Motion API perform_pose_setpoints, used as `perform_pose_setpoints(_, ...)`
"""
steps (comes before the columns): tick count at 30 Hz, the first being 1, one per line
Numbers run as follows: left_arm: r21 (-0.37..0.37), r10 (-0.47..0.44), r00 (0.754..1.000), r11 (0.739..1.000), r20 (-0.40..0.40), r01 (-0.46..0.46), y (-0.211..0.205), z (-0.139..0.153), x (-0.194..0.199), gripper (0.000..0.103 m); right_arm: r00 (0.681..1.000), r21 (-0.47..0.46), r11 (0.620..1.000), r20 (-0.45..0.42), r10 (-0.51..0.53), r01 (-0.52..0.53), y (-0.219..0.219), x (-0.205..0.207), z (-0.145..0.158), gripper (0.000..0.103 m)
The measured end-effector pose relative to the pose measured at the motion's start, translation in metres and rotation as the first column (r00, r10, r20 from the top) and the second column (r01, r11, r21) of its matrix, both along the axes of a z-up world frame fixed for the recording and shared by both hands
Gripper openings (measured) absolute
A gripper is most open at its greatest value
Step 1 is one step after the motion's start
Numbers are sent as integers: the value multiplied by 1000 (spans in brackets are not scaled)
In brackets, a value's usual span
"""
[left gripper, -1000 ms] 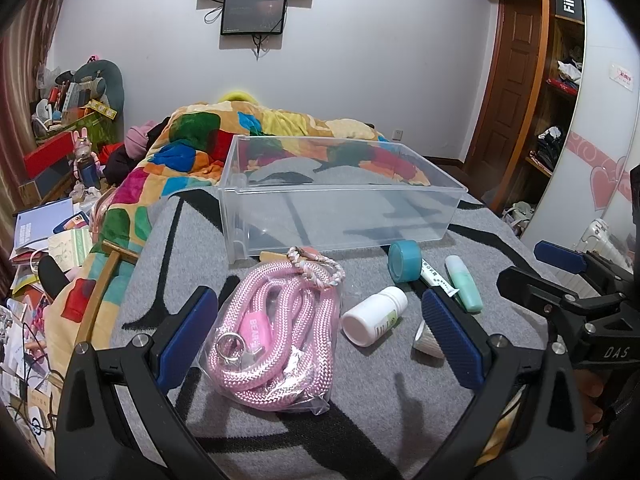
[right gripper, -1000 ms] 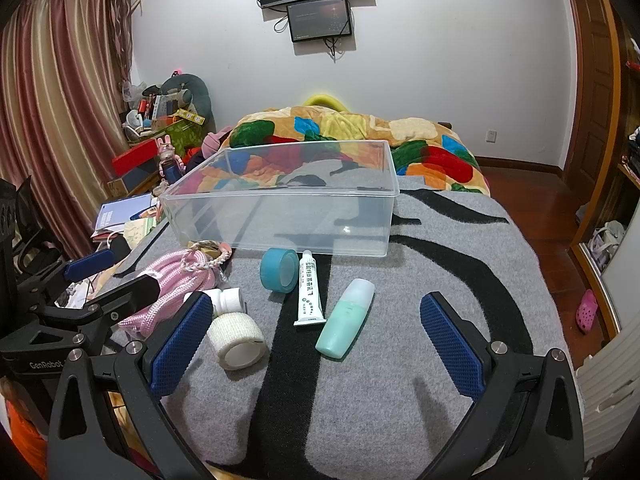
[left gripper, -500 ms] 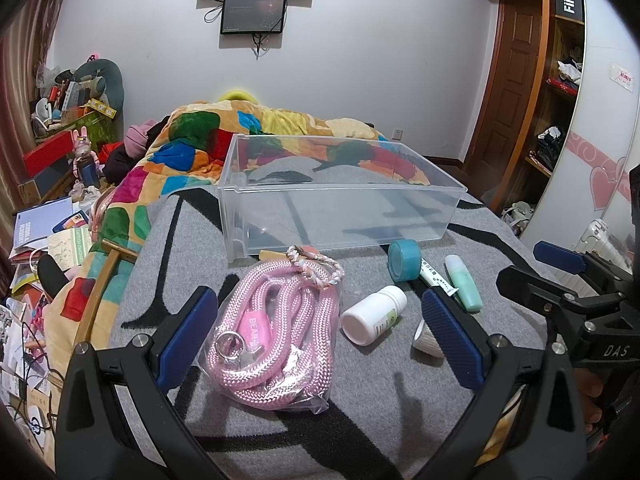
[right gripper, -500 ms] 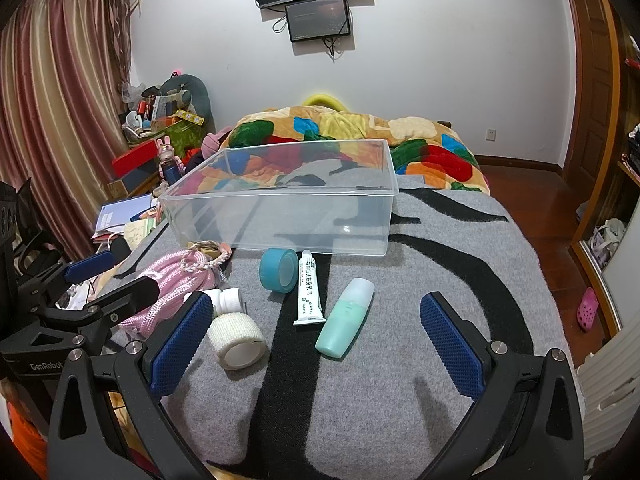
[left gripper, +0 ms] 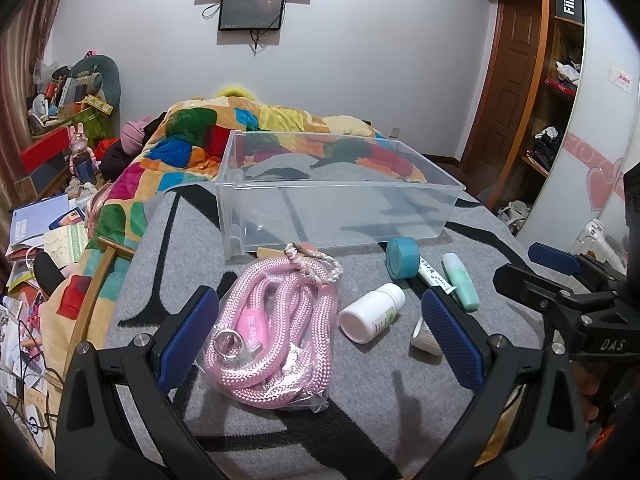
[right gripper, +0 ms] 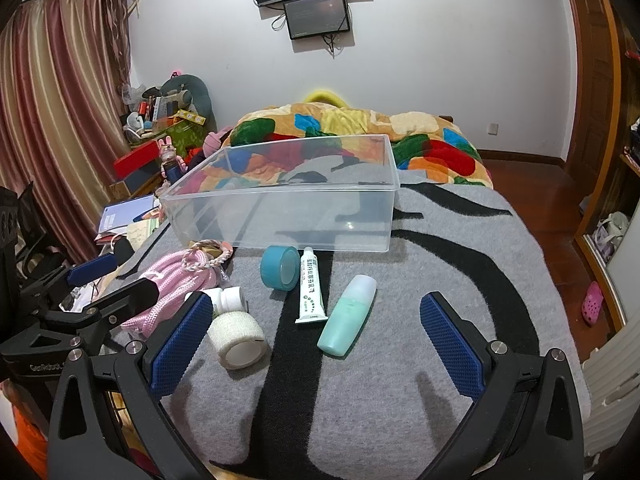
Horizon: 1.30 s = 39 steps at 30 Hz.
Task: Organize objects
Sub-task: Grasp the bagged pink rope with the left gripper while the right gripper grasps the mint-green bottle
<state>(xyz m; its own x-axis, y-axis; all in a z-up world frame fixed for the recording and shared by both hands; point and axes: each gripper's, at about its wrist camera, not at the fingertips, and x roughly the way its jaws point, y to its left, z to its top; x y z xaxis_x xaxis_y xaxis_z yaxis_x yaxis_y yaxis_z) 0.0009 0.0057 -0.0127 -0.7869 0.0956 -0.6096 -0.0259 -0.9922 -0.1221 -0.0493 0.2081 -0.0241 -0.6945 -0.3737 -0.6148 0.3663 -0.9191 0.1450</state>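
Note:
A clear plastic bin (left gripper: 340,188) (right gripper: 280,200) stands empty on the grey blanket. In front of it lie a bagged pink rope (left gripper: 276,328) (right gripper: 176,280), a white pill bottle (left gripper: 372,312) (right gripper: 228,300), a white tape roll (right gripper: 240,340) (left gripper: 426,338), a blue tape roll (left gripper: 401,258) (right gripper: 280,268), a white tube (right gripper: 310,292) (left gripper: 432,278) and a mint bottle (right gripper: 348,320) (left gripper: 462,280). My left gripper (left gripper: 320,340) is open, low over the rope and pill bottle. My right gripper (right gripper: 316,344) is open, low before the tape roll and mint bottle.
A colourful quilt (right gripper: 360,136) lies behind the bin. Clutter, books and boxes (left gripper: 48,208) crowd the floor on the left. A wooden stick (left gripper: 92,300) leans at the bed's left edge. A wardrobe and door (left gripper: 520,100) stand on the right.

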Motion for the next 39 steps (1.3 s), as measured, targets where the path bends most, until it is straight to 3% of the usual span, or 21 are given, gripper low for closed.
perform_pose_setpoints(3, -2, 3, 1000, 1000, 17, -3, -4, 2, -3, 85, 1000, 1, 1000, 9, -13, 13, 2, -3, -1, 100)
perform_pose_setpoints(10, -18, -1, 998, 1000, 63, 2, -14, 2, -12, 85, 999, 1, 1000, 46, -28, 28, 11, -20, -6, 80)
perform_pose_setpoints(19, 18, -54, 972, 999, 227, 51, -31, -38, -20, 87, 984, 3, 1000, 176, -6, 6, 10, -46, -33, 51)
perform_pose_setpoints(22, -27, -52, 975, 998, 217, 59, -25, -40, -22, 87, 979, 19, 1000, 205, 3, -7, 5, -50, -42, 40)
perform_pose_setpoints(25, -41, -55, 975, 997, 217, 65, -18, -41, -33, 87, 980, 32, 999, 197, 2, -8, 4, -49, -44, 35)
perform_pose_setpoints(28, -62, -45, 977, 996, 210, 59, -13, -42, -43, 79, 982, 44, 999, 188, 4, -12, 3, -48, -45, 28)
perform_pose_setpoints(30, -78, -48, 979, 995, 196, 65, -9, -43, -45, 68, 983, 49, 999, 183, 8, -17, 3, -47, -45, 25)
perform_pose_setpoints(32, -87, -46, 983, 994, 180, 62, -8, -42, -41, 63, 985, 51, 999, 175, 8, -17, 3, -45, -44, 24)
perform_pose_setpoints(39, -35, -24, 985, 999, 169, 30, -25, -34, -17, 59, 988, 34, 999, 153, 1, -6, 11, -39, -38, 23)
